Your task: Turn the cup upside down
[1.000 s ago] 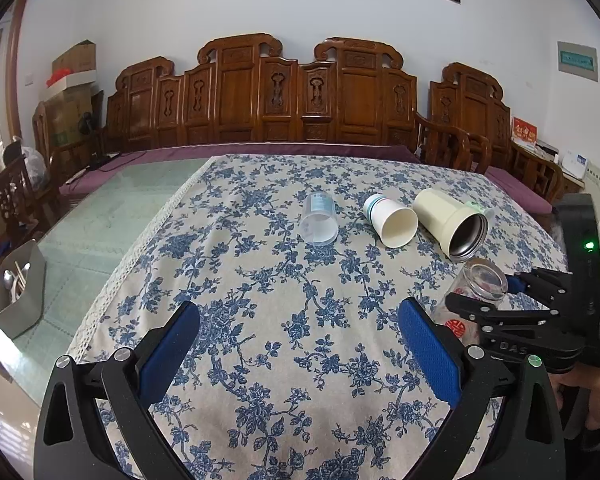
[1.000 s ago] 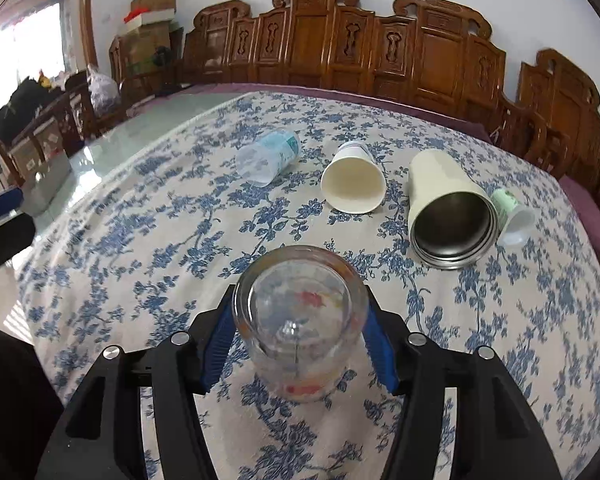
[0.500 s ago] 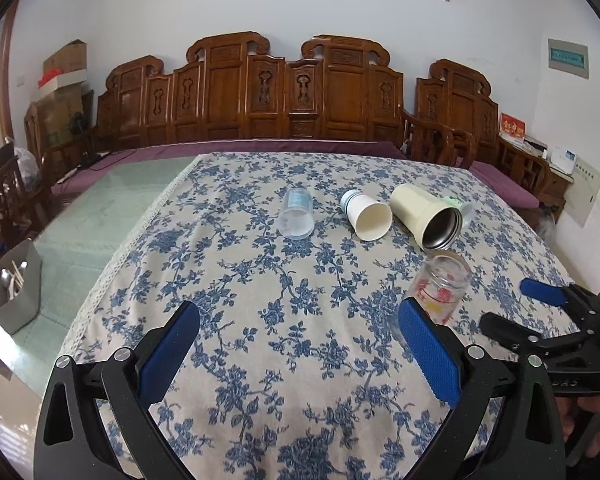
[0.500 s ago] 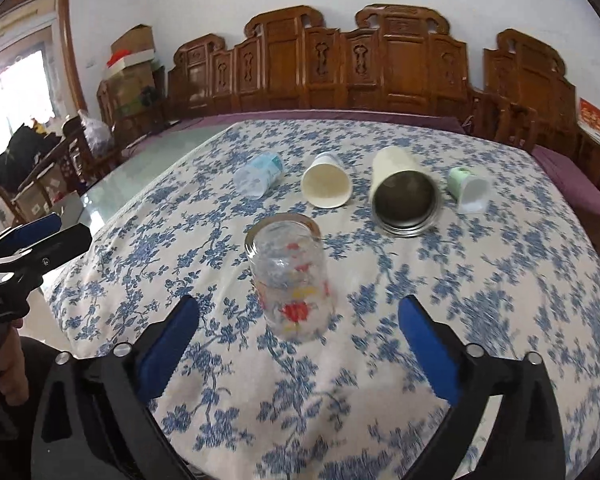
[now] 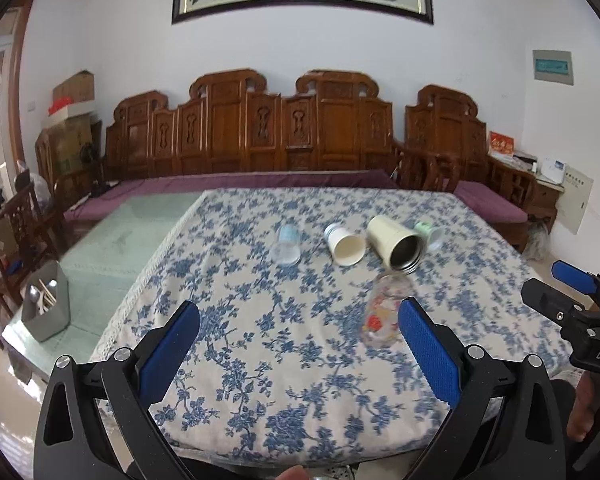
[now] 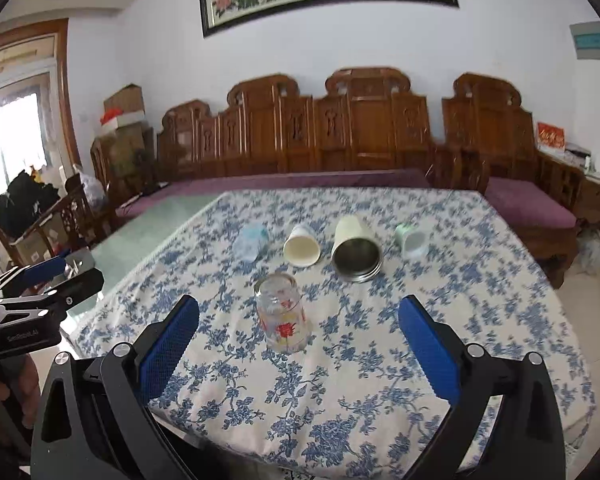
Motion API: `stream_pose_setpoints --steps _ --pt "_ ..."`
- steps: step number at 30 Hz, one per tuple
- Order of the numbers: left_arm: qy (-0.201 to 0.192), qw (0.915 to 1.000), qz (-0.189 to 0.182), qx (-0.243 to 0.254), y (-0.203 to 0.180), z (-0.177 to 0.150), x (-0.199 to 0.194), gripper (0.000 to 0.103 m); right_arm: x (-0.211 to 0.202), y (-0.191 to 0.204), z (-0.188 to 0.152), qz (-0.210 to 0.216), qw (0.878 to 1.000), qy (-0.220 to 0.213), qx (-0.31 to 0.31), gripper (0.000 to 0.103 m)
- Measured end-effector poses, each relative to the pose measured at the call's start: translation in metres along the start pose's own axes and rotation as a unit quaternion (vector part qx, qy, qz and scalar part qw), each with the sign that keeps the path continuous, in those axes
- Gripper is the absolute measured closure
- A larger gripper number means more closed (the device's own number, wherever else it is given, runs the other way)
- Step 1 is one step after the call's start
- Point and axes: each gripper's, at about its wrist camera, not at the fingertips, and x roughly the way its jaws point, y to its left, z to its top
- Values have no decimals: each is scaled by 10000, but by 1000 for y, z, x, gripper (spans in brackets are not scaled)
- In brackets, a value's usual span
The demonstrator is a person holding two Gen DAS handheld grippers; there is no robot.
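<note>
The printed glass cup (image 6: 282,318) stands on the flowered tablecloth (image 6: 380,380) in front of the right gripper (image 6: 298,350), whose jaws gape wide and empty, and being hard, slick and breakable, it looks best clamped mid-wall.

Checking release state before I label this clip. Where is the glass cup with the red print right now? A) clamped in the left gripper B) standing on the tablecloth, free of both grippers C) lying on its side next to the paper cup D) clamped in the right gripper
B: the glass cup stands alone on the tablecloth, and both the right gripper and the left gripper are wide open and apart from it.
</note>
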Motion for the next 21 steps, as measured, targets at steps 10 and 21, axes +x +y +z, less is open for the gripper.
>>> stream_pose_setpoints --steps 10,21 --pt "-183 9998 -50 113 -24 3 -32 7 -34 -3 -2 -46 9998 -210 19 3" --pt "-239 9997 -20 82 -26 2 -36 7 -38 -4 -3 -61 9997 -238 37 3"
